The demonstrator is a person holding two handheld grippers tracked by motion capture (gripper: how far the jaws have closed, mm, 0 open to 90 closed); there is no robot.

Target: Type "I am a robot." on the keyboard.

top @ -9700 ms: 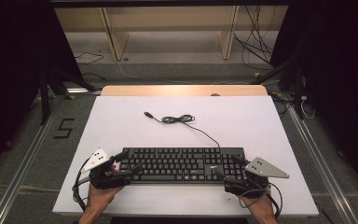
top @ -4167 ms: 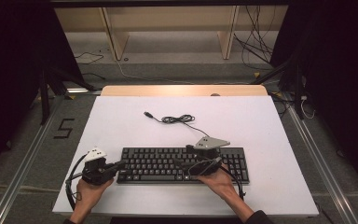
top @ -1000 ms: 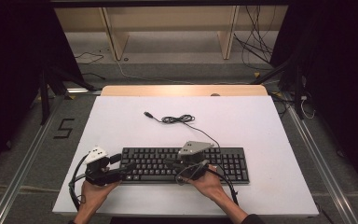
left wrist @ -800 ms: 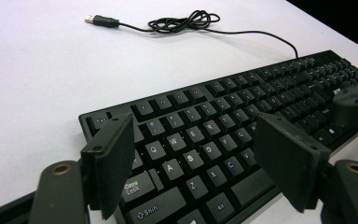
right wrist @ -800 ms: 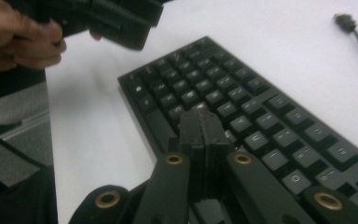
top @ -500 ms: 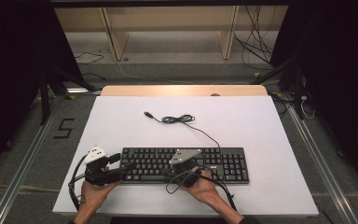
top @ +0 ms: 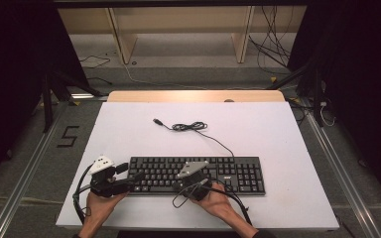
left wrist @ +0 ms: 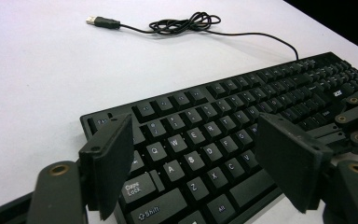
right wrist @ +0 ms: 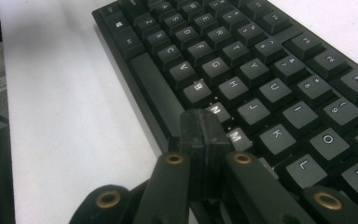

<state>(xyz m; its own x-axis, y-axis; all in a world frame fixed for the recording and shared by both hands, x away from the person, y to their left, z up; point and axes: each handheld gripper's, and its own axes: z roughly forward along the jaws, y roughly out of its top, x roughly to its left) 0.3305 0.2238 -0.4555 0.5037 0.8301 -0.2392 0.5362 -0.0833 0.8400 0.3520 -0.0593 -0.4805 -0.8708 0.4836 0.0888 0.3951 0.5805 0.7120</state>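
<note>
Right gripper view: right tongs (right wrist: pixel 204 128) pressed together over the keyboard (right wrist: pixel 261 84); left tongs (left wrist: pixel 200 163) wide above its left end.

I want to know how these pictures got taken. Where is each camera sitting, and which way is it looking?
High view: up above the person's side, looking forward and down on the table; both forearms, left gripper and right gripper show.
Left gripper view: rides the left gripper, looking between its open jaws across the keyboard to the cable.
Right gripper view: rides the right gripper, jaws shut by the N key.
All share the keyboard.
</note>
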